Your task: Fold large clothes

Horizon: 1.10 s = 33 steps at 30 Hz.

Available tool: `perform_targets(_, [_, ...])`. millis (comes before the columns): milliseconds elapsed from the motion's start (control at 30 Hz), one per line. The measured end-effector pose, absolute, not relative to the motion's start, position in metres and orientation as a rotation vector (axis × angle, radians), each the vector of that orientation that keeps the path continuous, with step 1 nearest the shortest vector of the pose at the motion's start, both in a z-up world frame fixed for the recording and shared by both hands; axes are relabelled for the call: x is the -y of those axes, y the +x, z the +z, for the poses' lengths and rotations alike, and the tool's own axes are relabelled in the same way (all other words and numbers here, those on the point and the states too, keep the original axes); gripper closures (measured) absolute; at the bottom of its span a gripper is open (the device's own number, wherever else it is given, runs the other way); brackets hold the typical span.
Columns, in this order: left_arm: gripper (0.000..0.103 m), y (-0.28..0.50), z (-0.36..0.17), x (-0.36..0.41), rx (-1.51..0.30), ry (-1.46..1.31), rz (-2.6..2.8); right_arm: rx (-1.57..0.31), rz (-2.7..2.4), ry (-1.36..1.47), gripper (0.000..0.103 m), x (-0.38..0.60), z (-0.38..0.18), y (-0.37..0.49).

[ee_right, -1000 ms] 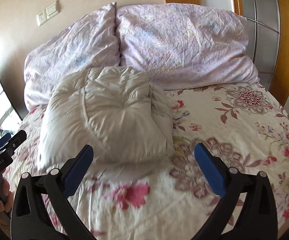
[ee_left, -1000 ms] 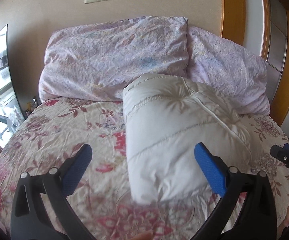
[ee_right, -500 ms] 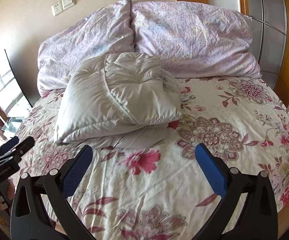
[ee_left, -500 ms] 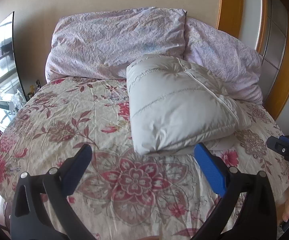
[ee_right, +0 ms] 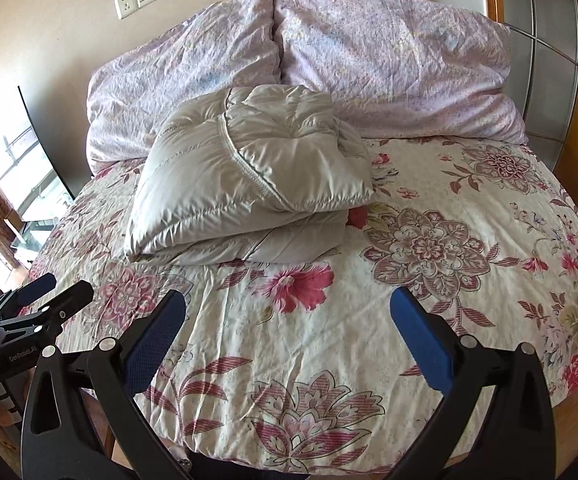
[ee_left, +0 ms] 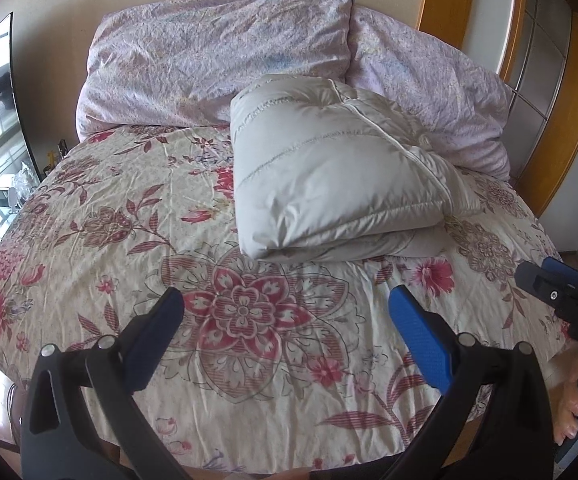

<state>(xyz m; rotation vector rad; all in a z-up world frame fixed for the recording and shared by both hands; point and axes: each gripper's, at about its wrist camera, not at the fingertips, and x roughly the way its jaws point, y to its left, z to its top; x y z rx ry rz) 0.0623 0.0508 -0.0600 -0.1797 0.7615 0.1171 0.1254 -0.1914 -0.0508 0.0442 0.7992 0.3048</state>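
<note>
**Folded jacket lies beyond both sets of open jaws**

The padded jacket (ee_left: 329, 176) sits folded into a thick bundle on the floral bedspread (ee_left: 129, 240), its far edge against the two lilac pillows (ee_left: 217, 64) at the head of the bed.

The left gripper (ee_left: 287, 320) hovers over the near part of the bedspread, jaws spread wide and holding nothing; the jacket lies ahead of them and slightly to the right, well apart.

The right gripper (ee_right: 289, 320) likewise has its jaws wide apart and empty; from its view the jacket (ee_right: 249, 176) lies ahead and slightly left, clear of both blue pads (ee_right: 421, 336).
</note>
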Motion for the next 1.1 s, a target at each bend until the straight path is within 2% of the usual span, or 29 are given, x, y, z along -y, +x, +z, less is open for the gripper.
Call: perform_targets(1100, [0.002, 0.061, -0.051, -0.033, -0.802, -0.19, 0.055, -0.861, 0.372, 0.062, 0.001, 0.184, -0.049, 0.121])
